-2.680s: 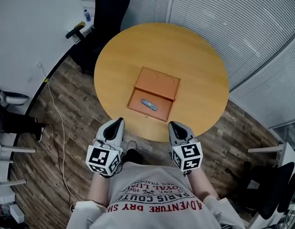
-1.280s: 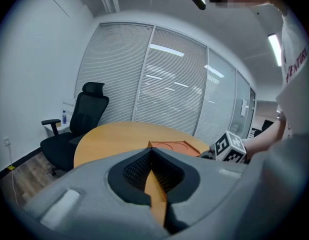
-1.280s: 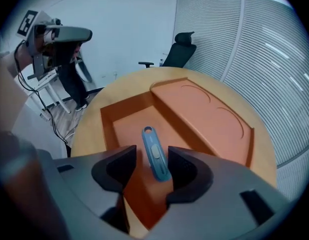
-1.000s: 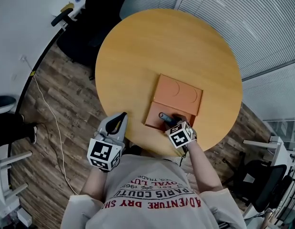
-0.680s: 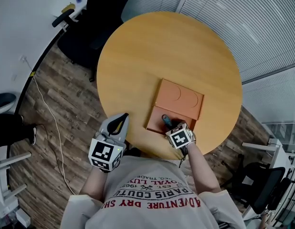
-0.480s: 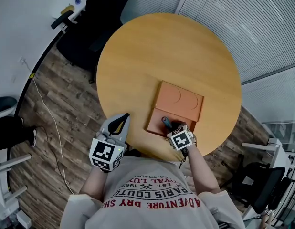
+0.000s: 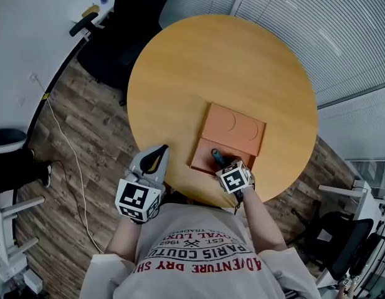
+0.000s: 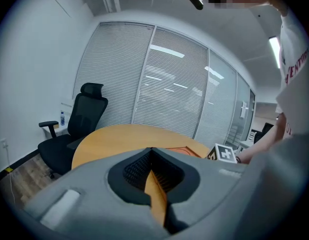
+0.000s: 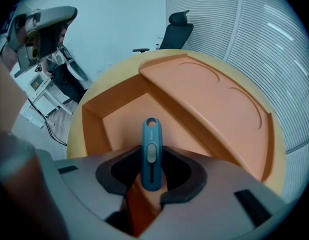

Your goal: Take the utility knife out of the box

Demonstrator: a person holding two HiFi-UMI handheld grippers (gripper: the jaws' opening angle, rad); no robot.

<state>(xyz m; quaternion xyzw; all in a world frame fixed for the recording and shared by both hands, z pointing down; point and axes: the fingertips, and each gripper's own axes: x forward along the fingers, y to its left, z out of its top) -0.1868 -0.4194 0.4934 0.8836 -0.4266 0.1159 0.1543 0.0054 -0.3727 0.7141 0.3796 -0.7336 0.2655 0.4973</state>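
Note:
A blue-grey utility knife (image 9: 150, 151) lies in the open tray of the orange box (image 9: 114, 116), its hole end pointing away from me. My right gripper (image 9: 150, 156) points steeply down into the tray (image 7: 204, 156), with the knife (image 7: 215, 154) between its jaws. The jaws are closing, and dark gaps still show on both sides of the handle. In the head view the right gripper (image 7: 221, 161) is at the tray's near edge. My left gripper (image 7: 164, 148) hovers at the table's near rim, fingers together and empty. The left gripper view also shows the left gripper (image 8: 152, 151) holding nothing.
The box's slid-back lid (image 7: 235, 124) covers its far half on the round wooden table (image 7: 199, 67). A black office chair (image 7: 127, 23) stands beyond the table's far left, and a cable (image 7: 71, 161) runs over the wood floor on the left.
Since the earliest frame my right gripper has gone from beside my body into the box tray over the knife. Over the last second both grippers have kept their places.

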